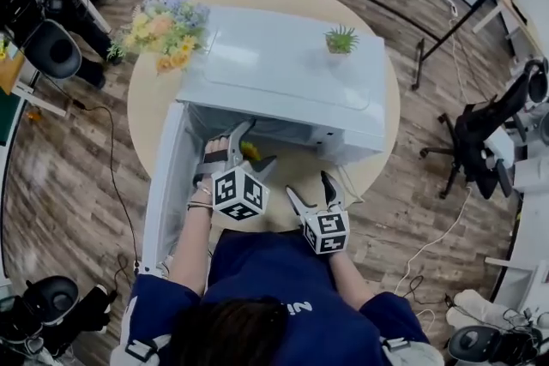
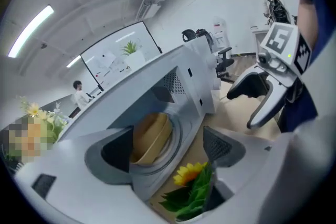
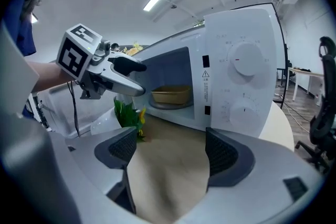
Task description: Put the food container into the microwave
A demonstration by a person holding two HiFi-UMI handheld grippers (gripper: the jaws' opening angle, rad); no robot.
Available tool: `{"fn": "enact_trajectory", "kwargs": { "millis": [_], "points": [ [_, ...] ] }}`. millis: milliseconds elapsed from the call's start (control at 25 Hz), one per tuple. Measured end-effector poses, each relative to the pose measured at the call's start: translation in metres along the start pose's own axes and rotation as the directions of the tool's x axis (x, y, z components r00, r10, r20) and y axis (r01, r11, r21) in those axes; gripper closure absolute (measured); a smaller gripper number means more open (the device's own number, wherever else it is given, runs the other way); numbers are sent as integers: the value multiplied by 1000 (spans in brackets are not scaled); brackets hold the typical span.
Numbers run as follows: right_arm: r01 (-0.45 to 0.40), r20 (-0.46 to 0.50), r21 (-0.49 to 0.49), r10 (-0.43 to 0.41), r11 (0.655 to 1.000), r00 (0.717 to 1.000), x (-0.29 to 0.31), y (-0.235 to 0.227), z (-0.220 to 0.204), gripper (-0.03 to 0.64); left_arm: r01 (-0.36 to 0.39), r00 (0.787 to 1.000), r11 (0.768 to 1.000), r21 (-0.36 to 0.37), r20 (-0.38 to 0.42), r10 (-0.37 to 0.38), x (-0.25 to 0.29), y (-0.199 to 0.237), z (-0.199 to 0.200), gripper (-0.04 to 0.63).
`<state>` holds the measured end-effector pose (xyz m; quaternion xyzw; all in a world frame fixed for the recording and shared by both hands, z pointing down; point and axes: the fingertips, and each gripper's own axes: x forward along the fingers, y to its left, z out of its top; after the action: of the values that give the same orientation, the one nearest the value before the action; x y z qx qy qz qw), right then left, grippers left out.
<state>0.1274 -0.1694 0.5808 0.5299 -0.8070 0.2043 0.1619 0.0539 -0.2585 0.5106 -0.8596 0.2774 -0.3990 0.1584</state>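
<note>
A tan food container (image 2: 149,136) sits on the turntable inside the white microwave (image 1: 283,69), whose door (image 1: 163,184) is swung open to the left. In the right gripper view the container (image 3: 170,95) shows deep in the cavity of the microwave (image 3: 241,76). My left gripper (image 2: 168,147) is open and empty, just outside the cavity mouth. In the head view the left gripper (image 1: 249,148) hovers at the opening. My right gripper (image 3: 173,147) is open over bare tabletop, and in the head view this right gripper (image 1: 310,189) is nearer the table's front edge.
A fake sunflower (image 2: 191,173) lies on the round table (image 1: 364,171) in front of the opening. A bouquet (image 1: 167,26) stands left of the microwave and a small potted plant (image 1: 341,39) on top. Office chairs and a whiteboard surround the table.
</note>
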Motion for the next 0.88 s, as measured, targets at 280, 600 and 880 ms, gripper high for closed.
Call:
{"fn": "enact_trajectory", "kwargs": {
  "millis": [280,600,880],
  "points": [
    [-34,20,-9,34,999,999,-5,-3,10,215,-85,992,984,-156,77,98,-42,-8,14,194],
    [-52,55,-28,53,998,997,-10,-4,23,215,13,965,861,-508,234,123,-66,-38,28,195],
    [-39,77,-45,43,998,996,-16,-6,30,215,86,962,795,-601,258,91,-61,-71,12,195]
  ]
}}
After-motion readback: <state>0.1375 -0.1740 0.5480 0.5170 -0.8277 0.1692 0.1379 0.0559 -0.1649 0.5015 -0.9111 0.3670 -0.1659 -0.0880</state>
